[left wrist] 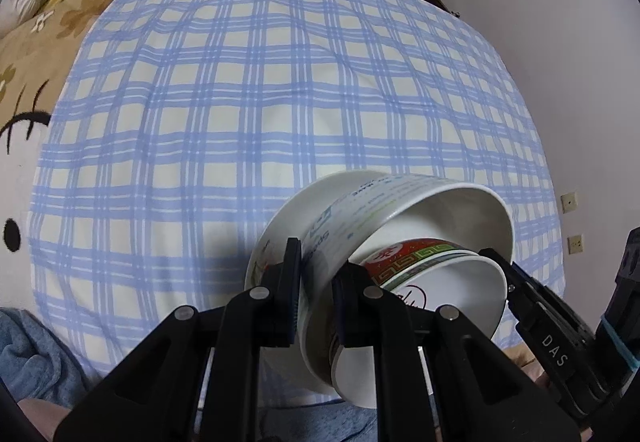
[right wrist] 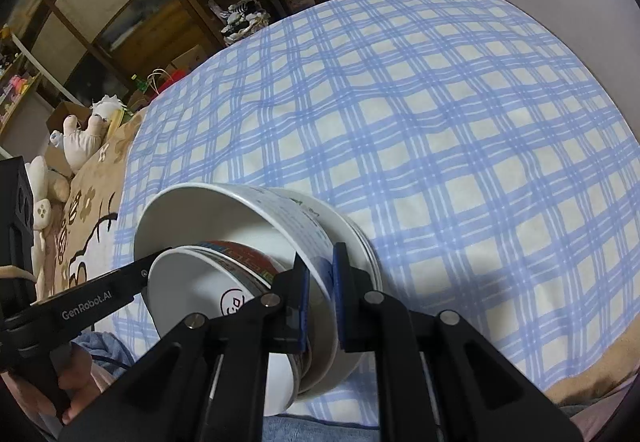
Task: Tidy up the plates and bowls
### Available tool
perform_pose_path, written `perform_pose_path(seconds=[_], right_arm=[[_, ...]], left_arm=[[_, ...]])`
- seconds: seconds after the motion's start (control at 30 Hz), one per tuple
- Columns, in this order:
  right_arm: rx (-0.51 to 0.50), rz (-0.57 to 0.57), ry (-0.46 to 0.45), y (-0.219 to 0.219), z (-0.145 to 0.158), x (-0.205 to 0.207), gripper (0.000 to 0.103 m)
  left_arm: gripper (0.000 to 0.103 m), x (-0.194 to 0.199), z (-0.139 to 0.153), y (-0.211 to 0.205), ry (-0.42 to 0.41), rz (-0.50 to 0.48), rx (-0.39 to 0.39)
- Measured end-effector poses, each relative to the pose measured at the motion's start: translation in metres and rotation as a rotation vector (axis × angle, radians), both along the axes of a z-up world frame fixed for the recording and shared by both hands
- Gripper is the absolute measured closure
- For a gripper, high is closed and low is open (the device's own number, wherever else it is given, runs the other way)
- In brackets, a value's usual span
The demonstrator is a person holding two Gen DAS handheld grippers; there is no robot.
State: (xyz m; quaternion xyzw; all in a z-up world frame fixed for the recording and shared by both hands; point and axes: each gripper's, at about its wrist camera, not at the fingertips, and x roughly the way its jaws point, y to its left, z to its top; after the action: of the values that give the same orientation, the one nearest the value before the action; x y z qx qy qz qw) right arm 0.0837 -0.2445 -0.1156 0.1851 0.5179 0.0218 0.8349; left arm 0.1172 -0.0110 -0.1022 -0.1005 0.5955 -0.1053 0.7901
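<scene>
**Nested stack pinched on opposite walls above the cloth**

The left gripper [left wrist: 316,296] and right gripper [right wrist: 320,296] each clamp narrow on the big white bowl's [left wrist: 400,201] wall, opposite sides. Glossy nested bowls, one red-patterned bowl [left wrist: 416,254] inside, tilt over the soft checked cloth [left wrist: 240,101], directly below.

You cannot read the blurred print on the large bowl [left wrist: 360,209]. The left gripper [left wrist: 316,294] hides part of its wall. The small bowl's [right wrist: 188,282] emblem is partly hidden behind the right gripper [right wrist: 320,282].
</scene>
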Motion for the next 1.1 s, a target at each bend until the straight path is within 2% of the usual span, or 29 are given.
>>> perform_pose_path(seconds=[0.2,0.43,0.67,0.83,1.0,1.1], right_arm=[[0.017,-0.016,-0.003,-0.001,-0.008,0.010,0.090],[0.074,-0.040,0.021,-0.007,-0.023,0.013,0.090],[0.066,-0.025,0.018,-0.007,-0.025,0.014,0.091],[0.069,-0.014,0.032,-0.005,-0.025,0.012,0.091],[0.059,0.005,0.005,-0.003,-0.022,0.006,0.091],[0.056,0.011,-0.006,-0.002,-0.016,0.005,0.091]], left_arm=[[0.092,0.009,-0.010,0.002,0.006,0.004,-0.011],[0.092,0.017,-0.021,0.006,0.041,0.018,-0.058],[0.092,0.017,-0.020,0.007,0.033,0.008,-0.058],[0.093,0.011,-0.019,0.007,0.029,-0.019,-0.029],[0.090,0.002,-0.008,0.004,-0.035,-0.044,0.017],[0.088,0.001,0.000,0.006,-0.069,-0.038,0.015]])
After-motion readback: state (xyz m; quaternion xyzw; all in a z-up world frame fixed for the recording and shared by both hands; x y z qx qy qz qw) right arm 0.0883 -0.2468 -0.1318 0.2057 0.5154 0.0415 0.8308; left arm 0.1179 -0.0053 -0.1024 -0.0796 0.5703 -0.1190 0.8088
